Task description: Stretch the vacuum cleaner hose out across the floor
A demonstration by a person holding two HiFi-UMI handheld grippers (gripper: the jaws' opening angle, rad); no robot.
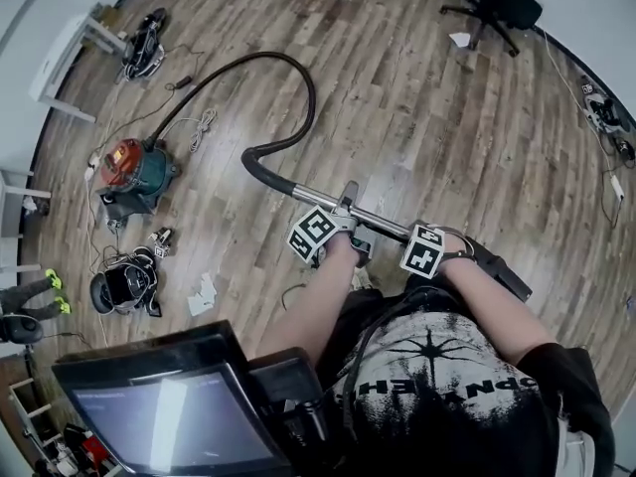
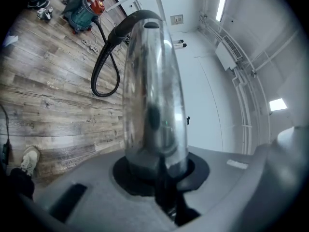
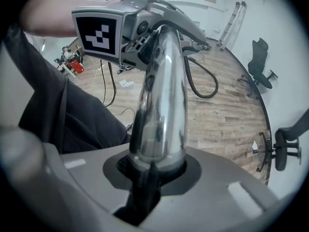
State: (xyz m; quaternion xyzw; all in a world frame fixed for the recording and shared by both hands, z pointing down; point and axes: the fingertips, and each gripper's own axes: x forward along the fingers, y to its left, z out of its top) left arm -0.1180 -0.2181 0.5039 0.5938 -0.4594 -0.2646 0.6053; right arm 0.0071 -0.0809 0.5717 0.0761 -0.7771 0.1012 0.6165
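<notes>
The vacuum cleaner hose [image 1: 301,76] is black, ribbed and thick. It leaves the red and teal vacuum cleaner [image 1: 134,167], which stands near the left edge of the wooden floor [image 1: 417,117], sweeps out in a wide arc toward the middle of the floor, then doubles back in a tight bend. There a black cuff joins it to a chrome tube [image 1: 320,198]. The hose is curved, not straight.

The left gripper [image 1: 345,217] and the right gripper [image 1: 429,248] sit close to each other on that tube, the left nearer the hose. Each gripper's jaws are drawn in narrow and clamped on the chrome tube, which fills the gap between them in both gripper views.

The head view alone shows the hose's whole run from the cleaner to the tube. It also shows loose cables round the cleaner and a dark screen [image 1: 164,415] at the bottom left. An office chair [image 1: 497,3] stands by the far edge of the floor.

The left gripper view looks along the tube to the cuff, with the hose dropping from it in a loop and the cleaner far behind. It adds a shoe [image 2: 29,158] on the floor, a white wall and ceiling lights.

The right gripper view shows what the left cannot: the left gripper's marker cube [image 3: 99,33] clamped further up the tube, with a forearm behind it. A ladder [image 3: 236,13] leans at the far wall, and there is dark clothing on the left.
</notes>
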